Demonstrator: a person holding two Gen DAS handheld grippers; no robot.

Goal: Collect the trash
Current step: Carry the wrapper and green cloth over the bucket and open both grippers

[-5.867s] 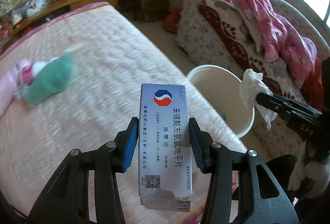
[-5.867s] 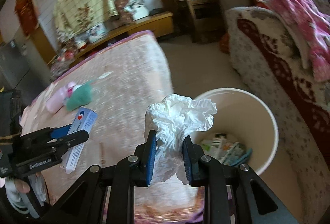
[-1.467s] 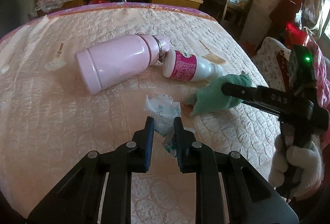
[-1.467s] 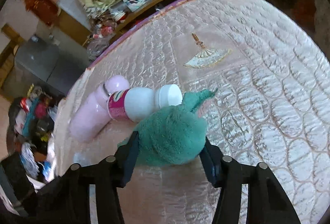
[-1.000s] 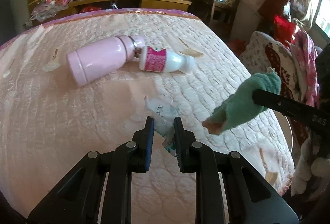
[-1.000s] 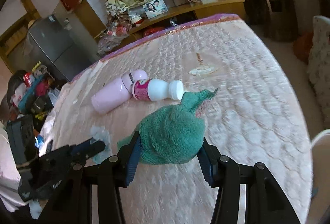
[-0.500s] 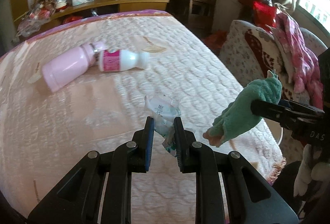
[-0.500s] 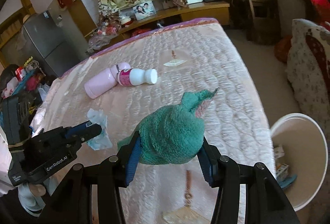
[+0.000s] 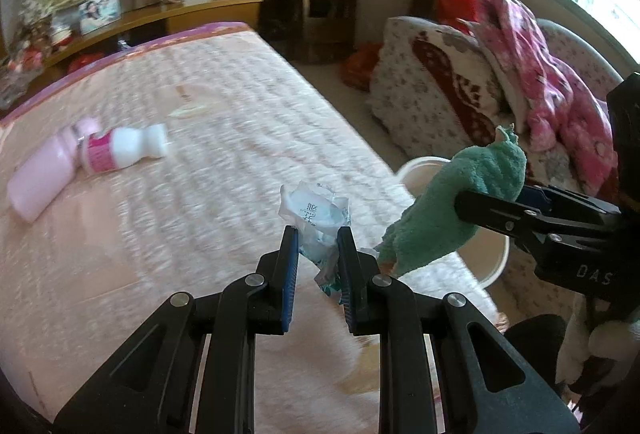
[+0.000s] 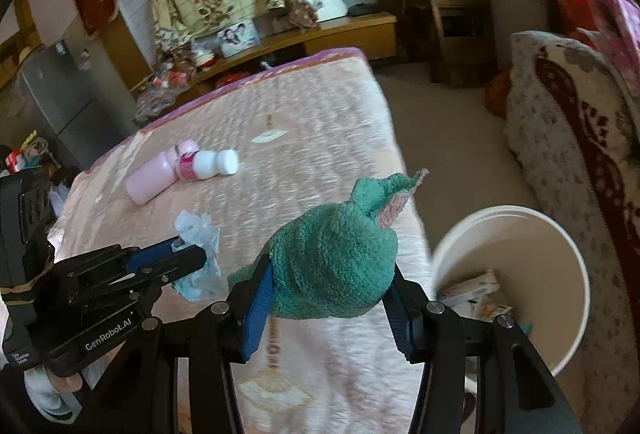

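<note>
Left gripper (image 9: 318, 234) clenched on a crumpled wrapper (image 9: 316, 212), clear plastic with some print, held up above the bed (image 9: 180, 234); most of the wrapper sticks out past the fingertips, a bit hangs down between the blue pads. Right gripper (image 10: 328, 274) clamped on a green cloth (image 10: 334, 262), fuzzy, bunched, with a pinkish underside showing at its pointed tip; the cloth bulges well above the jaws. In the left view the right gripper comes in from the right edge with the cloth (image 9: 452, 210) hanging down from it, in front of the bucket (image 9: 418, 174). Bucket (image 10: 560, 242) is white, stands on the floor just beside the bed edge, next to a patterned sofa (image 10: 580, 138); some boxes (image 10: 470, 286) lie in its bottom. Cloth is over the bed edge, near the bucket but not over its mouth in the right view. Farther back on the bed lie a pink flask (image 10: 154, 176) and a white bottle (image 10: 208, 164) with a pink label, both on their sides, touching end to end. Pink clothes (image 9: 540, 74) piled on the sofa. Both views slightly motion-blurred.
</note>
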